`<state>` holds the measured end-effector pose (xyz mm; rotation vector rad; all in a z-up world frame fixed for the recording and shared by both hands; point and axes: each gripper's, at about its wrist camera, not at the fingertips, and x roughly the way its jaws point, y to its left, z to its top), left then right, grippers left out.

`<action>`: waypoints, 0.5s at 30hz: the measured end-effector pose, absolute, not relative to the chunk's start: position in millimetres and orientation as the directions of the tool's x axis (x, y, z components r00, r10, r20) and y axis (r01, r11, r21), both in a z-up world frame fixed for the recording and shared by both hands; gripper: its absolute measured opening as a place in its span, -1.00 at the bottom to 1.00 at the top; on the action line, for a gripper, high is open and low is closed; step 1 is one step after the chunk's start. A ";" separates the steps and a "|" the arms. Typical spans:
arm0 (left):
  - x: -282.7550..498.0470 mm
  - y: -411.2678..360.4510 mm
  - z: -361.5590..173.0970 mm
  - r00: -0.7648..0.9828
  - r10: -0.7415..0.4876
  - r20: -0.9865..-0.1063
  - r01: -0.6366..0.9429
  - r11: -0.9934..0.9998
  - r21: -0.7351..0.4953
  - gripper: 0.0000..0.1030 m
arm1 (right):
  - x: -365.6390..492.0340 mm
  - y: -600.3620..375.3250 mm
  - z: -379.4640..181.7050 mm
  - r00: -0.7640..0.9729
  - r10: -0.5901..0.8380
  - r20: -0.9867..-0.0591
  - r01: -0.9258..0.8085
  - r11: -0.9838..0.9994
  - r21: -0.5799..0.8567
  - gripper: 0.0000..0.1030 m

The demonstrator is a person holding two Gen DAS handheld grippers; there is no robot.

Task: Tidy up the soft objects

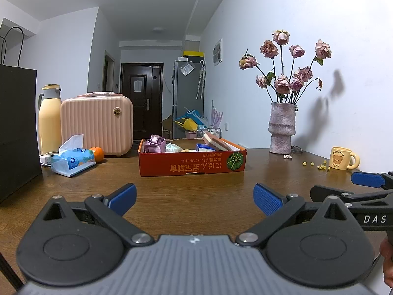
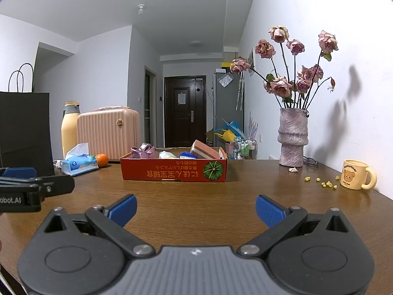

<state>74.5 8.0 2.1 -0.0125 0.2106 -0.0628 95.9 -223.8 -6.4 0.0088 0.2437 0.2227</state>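
Note:
A shallow red cardboard box (image 1: 191, 166) (image 2: 172, 172) stands on the wooden table ahead of both grippers. It holds a purple satin bundle (image 1: 153, 143) (image 2: 142, 151), a pale green wad (image 1: 173, 148) (image 2: 167, 155), a blue-white packet (image 1: 205, 147) (image 2: 187, 156) and a pink-and-brown sponge block (image 1: 217, 142) (image 2: 205, 149). My left gripper (image 1: 195, 200) is open and empty, low over the table, well short of the box. My right gripper (image 2: 196, 210) is open and empty beside it, also short of the box.
A tissue pack (image 1: 72, 161) (image 2: 78, 163), an orange (image 1: 97, 153) (image 2: 102, 159), a pink case (image 1: 97, 125), a yellow flask (image 1: 49, 120) and a black bag (image 1: 17, 132) stand left. A vase of roses (image 1: 281, 130) (image 2: 292, 137), a bear mug (image 1: 343, 157) (image 2: 357, 174) and yellow crumbs (image 2: 324, 184) are right.

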 end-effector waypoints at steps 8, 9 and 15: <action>74.4 8.1 1.9 0.976 -0.063 -0.208 0.060 0.998 -0.020 1.00 | 95.7 -223.2 -5.7 0.947 0.220 -0.236 -0.218 0.975 0.034 1.00; 74.7 7.8 2.3 0.976 -0.063 -0.208 0.060 0.998 -0.021 1.00 | 95.6 -223.2 -5.7 0.947 0.220 -0.235 -0.218 0.975 0.034 1.00; 74.9 8.1 1.6 0.976 -0.064 -0.209 0.061 0.998 -0.020 1.00 | 95.8 -222.2 -4.8 0.947 0.219 -0.233 -0.218 0.975 0.032 1.00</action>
